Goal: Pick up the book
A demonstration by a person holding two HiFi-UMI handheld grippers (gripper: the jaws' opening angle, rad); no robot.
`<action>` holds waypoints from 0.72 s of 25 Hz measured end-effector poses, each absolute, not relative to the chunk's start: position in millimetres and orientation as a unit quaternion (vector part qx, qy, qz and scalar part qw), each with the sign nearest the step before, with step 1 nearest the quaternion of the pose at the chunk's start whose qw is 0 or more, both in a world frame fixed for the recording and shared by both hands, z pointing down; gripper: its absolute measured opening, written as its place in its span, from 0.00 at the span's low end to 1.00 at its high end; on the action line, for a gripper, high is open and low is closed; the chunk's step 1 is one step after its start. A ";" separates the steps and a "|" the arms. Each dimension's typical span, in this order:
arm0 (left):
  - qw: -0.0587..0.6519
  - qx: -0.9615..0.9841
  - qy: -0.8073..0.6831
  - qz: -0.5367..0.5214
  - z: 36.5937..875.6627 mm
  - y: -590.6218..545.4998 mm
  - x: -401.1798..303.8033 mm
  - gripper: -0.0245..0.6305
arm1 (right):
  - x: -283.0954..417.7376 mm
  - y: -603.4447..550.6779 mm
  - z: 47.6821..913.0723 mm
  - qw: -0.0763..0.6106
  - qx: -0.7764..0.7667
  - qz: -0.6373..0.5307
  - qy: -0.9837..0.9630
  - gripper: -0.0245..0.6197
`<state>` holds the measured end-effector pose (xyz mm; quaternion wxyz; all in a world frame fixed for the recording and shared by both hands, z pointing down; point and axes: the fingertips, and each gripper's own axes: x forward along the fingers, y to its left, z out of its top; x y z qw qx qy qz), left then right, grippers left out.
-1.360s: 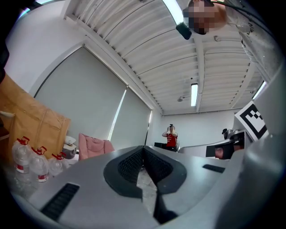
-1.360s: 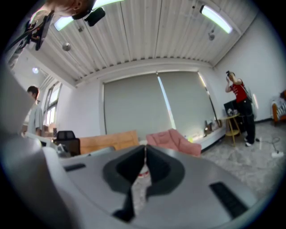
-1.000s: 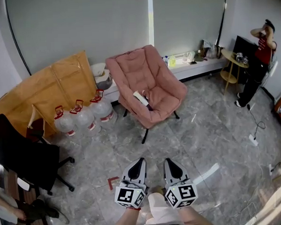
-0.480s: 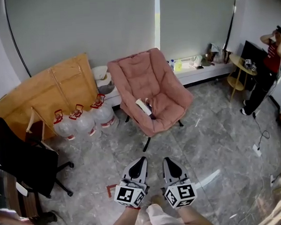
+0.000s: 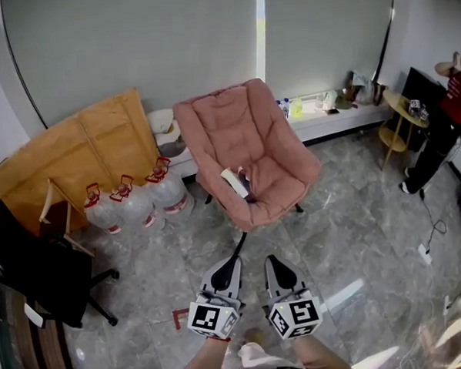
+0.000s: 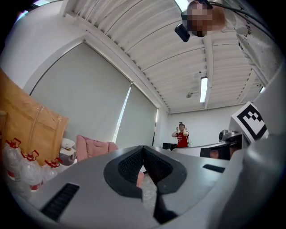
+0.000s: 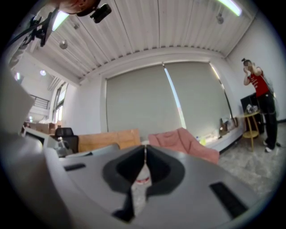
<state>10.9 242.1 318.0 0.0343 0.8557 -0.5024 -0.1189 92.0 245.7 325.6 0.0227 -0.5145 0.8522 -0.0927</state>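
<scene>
Left gripper (image 5: pixel 232 261), right gripper (image 5: pixel 270 259): grey, black ribbed pads (image 6: pixel 129 165); each carries a white cube (image 5: pixel 214 318) with black square markers.

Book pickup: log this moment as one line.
book: on pink chair seat, untouched | left gripper: shut, empty | right gripper: shut, empty

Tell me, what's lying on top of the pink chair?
A pale book lies on the seat of the pink chair, with something small and dark right beside it. That dark thing is too small to identify, and the cushion under the book is covered.
</scene>
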 end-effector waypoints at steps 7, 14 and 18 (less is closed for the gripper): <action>0.056 0.846 -0.517 -0.119 329.0 222.9 13.4 0.06 | 94.0 226.8 334.3 0.012 -0.504 -0.092 0.859 0.06; 0.045 0.845 -0.522 -0.106 337.5 203.0 4.3 0.06 | 84.9 204.9 338.2 0.012 -0.497 -0.097 0.862 0.06; 0.046 0.846 -0.521 -0.103 337.8 181.8 1.3 0.06 | 79.5 185.5 341.8 0.008 -0.496 -0.102 0.862 0.06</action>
